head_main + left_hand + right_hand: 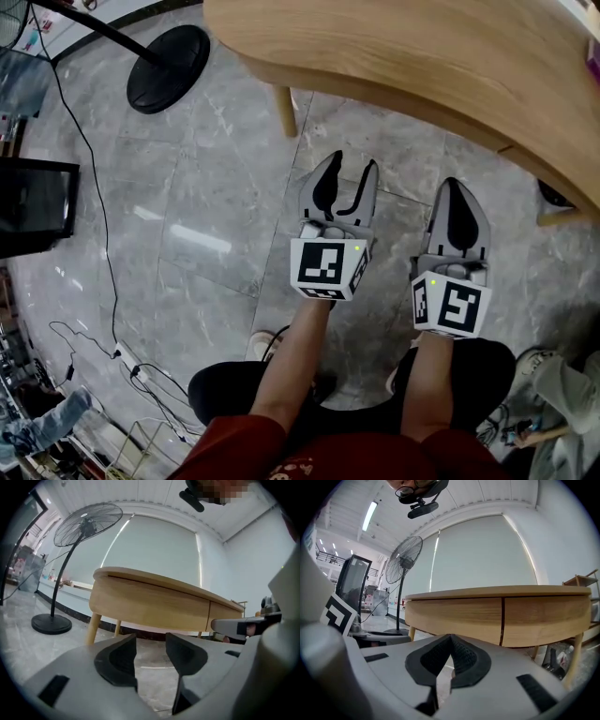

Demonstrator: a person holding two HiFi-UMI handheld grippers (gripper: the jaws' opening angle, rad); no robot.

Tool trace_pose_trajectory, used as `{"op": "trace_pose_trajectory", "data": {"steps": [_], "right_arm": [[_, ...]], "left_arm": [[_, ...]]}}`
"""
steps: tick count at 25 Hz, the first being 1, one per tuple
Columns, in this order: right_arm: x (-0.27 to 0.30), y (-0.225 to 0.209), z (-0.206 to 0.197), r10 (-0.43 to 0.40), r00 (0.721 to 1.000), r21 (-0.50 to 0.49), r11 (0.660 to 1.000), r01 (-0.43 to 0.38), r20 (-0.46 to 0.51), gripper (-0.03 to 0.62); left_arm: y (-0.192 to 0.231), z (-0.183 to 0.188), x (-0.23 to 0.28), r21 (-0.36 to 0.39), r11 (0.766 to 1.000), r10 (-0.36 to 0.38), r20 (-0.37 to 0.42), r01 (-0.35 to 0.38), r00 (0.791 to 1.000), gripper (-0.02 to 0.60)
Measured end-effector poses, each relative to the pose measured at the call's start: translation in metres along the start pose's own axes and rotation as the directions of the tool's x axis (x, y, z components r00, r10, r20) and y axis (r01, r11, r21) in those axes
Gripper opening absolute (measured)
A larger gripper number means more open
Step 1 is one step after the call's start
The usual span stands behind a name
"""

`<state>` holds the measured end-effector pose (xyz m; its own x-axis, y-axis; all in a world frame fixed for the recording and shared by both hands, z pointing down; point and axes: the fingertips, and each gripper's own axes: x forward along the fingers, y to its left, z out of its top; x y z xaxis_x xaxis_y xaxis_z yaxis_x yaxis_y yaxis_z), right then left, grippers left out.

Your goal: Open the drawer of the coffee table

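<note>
The left gripper was held with its jaws spread. Nothing stood between them, and only the grey tiled floor showed through the gap. The right gripper was just beside it, with its jaws pressed together at the tips on nothing.

The wooden coffee table stood ahead of both pairs of jaws and higher than them, apart from either. In the right gripper view a vertical seam, ahead and slightly right of the closed jaws, split its curved front into two front panels. Both sat flush and shut, and I could not tell which was the drawer. In the left gripper view the same seam lay ahead and to the right of the open jaws.

A standing fan stood beyond the table's end, far to the left of the left jaws.
</note>
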<state>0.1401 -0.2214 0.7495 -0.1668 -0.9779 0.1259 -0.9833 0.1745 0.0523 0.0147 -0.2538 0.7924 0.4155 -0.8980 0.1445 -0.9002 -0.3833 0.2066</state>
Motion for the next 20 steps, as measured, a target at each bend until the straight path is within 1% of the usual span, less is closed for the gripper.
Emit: {"op": "trace_pose_trajectory", "data": {"steps": [2, 4, 7, 9, 10, 11, 14, 16, 18, 19, 20], "right_arm": [[0.0, 0.0, 0.001, 0.0, 1.0, 0.0, 1.0, 0.0, 0.002, -0.005], [-0.001, 0.0, 0.002, 0.002, 1.0, -0.002, 1.0, -0.002, 0.003, -0.005], [-0.002, -0.001, 0.001, 0.005, 1.0, -0.002, 1.0, -0.005, 0.003, -0.005], [-0.004, -0.003, 0.001, 0.002, 1.0, 0.0, 1.0, -0.002, 0.004, -0.005], [-0.005, -0.004, 0.002, 0.0, 1.0, 0.0, 1.0, 0.0, 0.004, -0.005], [-0.006, -0.004, 0.002, 0.0, 1.0, -0.002, 1.0, 0.0, 0.004, -0.005], [-0.006, -0.002, 0.004, 0.002, 1.0, -0.005, 1.0, -0.002, 0.006, -0.005], [-0.006, -0.001, 0.004, 0.002, 1.0, -0.005, 1.0, -0.002, 0.005, -0.005], [-0.006, 0.0, 0.006, 0.004, 1.0, -0.009, 1.0, -0.004, 0.005, -0.005], [-0.006, 0.002, 0.008, 0.006, 1.0, -0.015, 1.0, -0.006, 0.008, -0.005], [-0.007, 0.003, 0.01, 0.01, 1.0, -0.021, 1.0, -0.01, 0.011, -0.005]], "left_arm": [[-0.004, 0.0, 0.008, -0.07, 0.997, -0.034, 0.012, 0.035, 0.999, 0.189], [-0.004, 0.0, 0.016, -0.173, 0.983, -0.061, 0.034, 0.066, 0.998, 0.189], [-0.003, 0.0, 0.029, -0.327, 0.938, -0.093, 0.068, 0.11, 0.993, 0.189], [-0.004, -0.001, 0.039, -0.412, 0.901, -0.113, 0.087, 0.139, 0.99, 0.187], [-0.005, -0.001, 0.043, -0.459, 0.875, -0.119, 0.101, 0.153, 0.988, 0.189], [-0.004, -0.002, 0.047, -0.512, 0.843, -0.123, 0.119, 0.167, 0.985, 0.189], [-0.001, 0.001, 0.056, -0.651, 0.726, -0.133, 0.184, 0.223, 0.974, 0.189], [-0.004, 0.004, 0.063, -0.701, 0.656, -0.156, 0.236, 0.279, 0.959, 0.189], [-0.009, 0.007, 0.07, -0.725, 0.601, -0.182, 0.286, 0.337, 0.941, 0.189], [-0.01, 0.007, 0.073, -0.739, 0.571, -0.185, 0.308, 0.357, 0.933, 0.189], [-0.008, 0.006, 0.076, -0.761, 0.532, -0.177, 0.329, 0.371, 0.928, 0.187]]}}
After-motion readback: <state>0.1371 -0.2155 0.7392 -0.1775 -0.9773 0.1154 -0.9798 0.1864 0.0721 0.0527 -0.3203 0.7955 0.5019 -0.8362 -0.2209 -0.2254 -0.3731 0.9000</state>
